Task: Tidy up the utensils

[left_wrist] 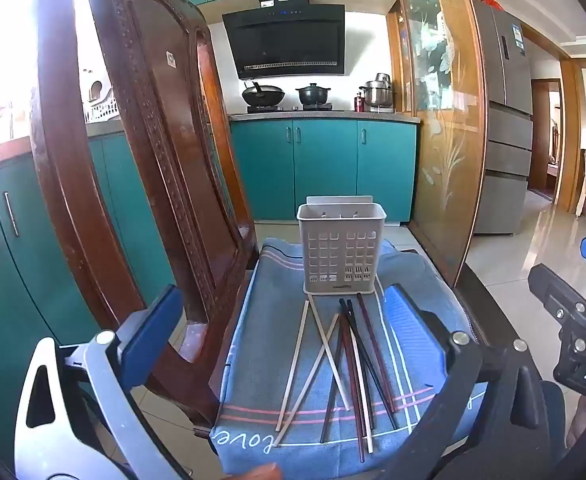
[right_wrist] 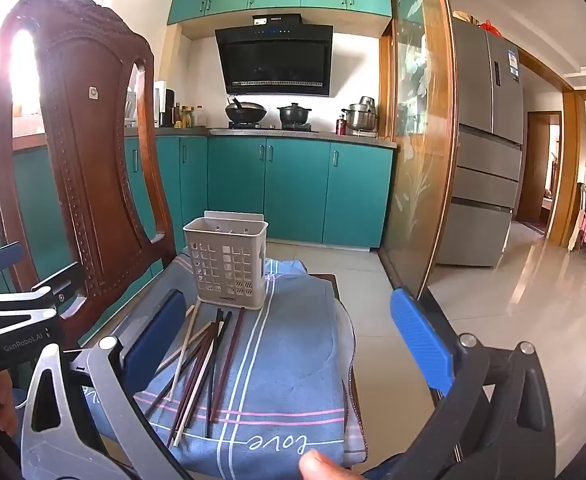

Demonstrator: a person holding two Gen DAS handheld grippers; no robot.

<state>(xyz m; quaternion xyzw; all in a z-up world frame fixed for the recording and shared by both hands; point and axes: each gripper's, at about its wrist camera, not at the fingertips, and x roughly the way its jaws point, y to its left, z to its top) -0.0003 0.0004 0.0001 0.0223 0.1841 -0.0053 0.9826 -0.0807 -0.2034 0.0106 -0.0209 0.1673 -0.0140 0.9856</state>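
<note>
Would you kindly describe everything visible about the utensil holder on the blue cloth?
The utensil holder is a pale grey, plastic-looking rectangular basket with a grid of square holes in its front wall and a flat backplate rising behind its rim. It stands upright at the far end of the blue cloth, apparently empty. The chopsticks lie loose just in front, several tips reaching its base.

A utensil holder (left_wrist: 341,250) stands upright at the far end of a towel (left_wrist: 261,344). Loose chopsticks (left_wrist: 345,364) lie crisscrossed on the towel just in front of it. A wooden chair (left_wrist: 145,168) stands to the left.
</note>
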